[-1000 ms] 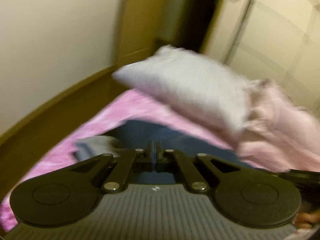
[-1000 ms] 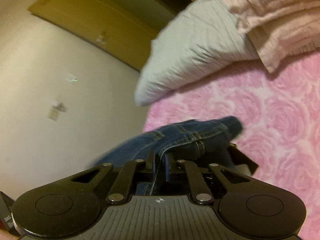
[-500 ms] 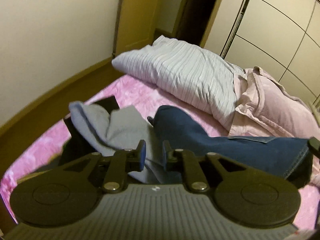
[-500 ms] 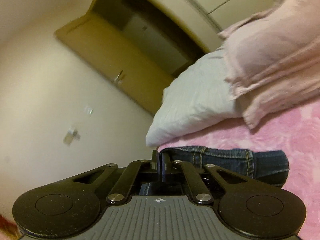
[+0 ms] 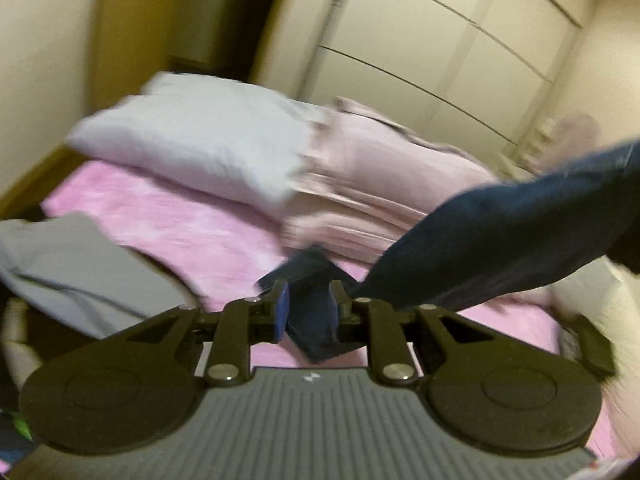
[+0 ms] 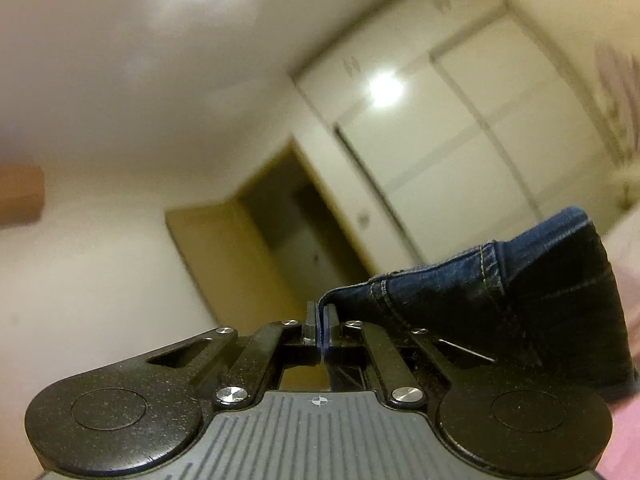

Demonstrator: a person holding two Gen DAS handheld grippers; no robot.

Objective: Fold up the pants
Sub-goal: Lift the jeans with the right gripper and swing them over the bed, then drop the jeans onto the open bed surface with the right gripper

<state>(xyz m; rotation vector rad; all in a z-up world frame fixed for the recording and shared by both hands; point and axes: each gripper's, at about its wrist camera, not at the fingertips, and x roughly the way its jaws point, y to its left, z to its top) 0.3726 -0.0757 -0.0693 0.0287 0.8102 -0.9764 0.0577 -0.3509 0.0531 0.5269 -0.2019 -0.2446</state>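
Dark blue jeans [image 5: 500, 248] hang stretched in the air, rising from the lower middle to the upper right of the blurred left wrist view, above the pink bedspread [image 5: 192, 224]. A low fold of the denim sits between the fingers of my left gripper [image 5: 308, 310], whose jaws stand apart, open. In the right wrist view my right gripper [image 6: 320, 320] is shut on a stitched edge of the jeans [image 6: 500, 304], which drape off to the right. That gripper is tilted up toward the ceiling.
A grey garment [image 5: 68, 272] lies on the bed at the left. A striped grey pillow [image 5: 192, 144] and a folded pale pink blanket [image 5: 380, 184] lie at the head of the bed. Cream wardrobe doors [image 5: 440, 52] stand behind, and a wooden door [image 6: 224, 264] shows further left.
My right gripper has lifted the jeans and tilted up toward the ceiling. The left view has swung right, and a denim fold now sits between the left fingers, which were shut one second ago.
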